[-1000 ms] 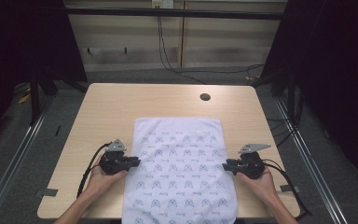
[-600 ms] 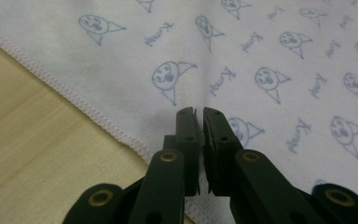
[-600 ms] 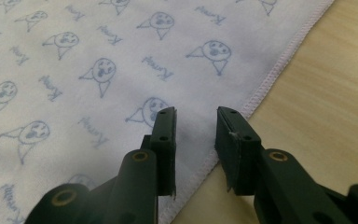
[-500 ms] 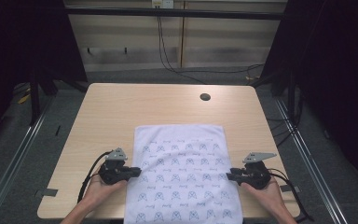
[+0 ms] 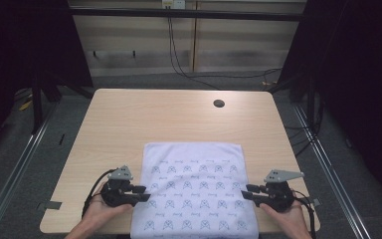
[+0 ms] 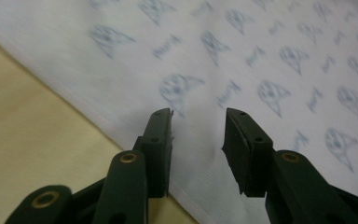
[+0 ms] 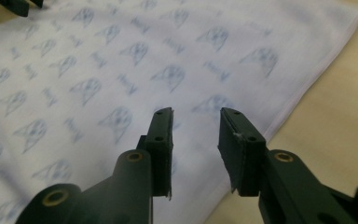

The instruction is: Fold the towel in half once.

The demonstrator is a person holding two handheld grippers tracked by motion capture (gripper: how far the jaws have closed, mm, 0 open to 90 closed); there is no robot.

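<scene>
Off the table's (image 5: pixel 129 119) near edge, the cloth (image 5: pixel 194 194) is cut off.

Lab recording bay: bare wooden table (image 5: pixel 129 119); black curtains (image 5: pixel 25 45); floor rails (image 5: pixel 20 169); trailing cables (image 5: pixel 179 55)

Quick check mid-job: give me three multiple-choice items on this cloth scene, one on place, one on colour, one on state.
1. Where does the cloth lie on the table?
A. far edge
B. near edge, between the two tongs
C. left corner

2. What colour is the cloth's printed pattern?
A. red
B. green
C. blue

3. How do the left tongs stand?
A. jaws apart over the cloth, nothing pinched
B. shut on the cloth
C. shut on a cable

Answers: 1 B, the cloth reaches the near edge with the left tongs and the right tongs at its sides. 2 C, blue motifs on white. 3 A, the jaws have just been opening and a gap shows between them.
</scene>
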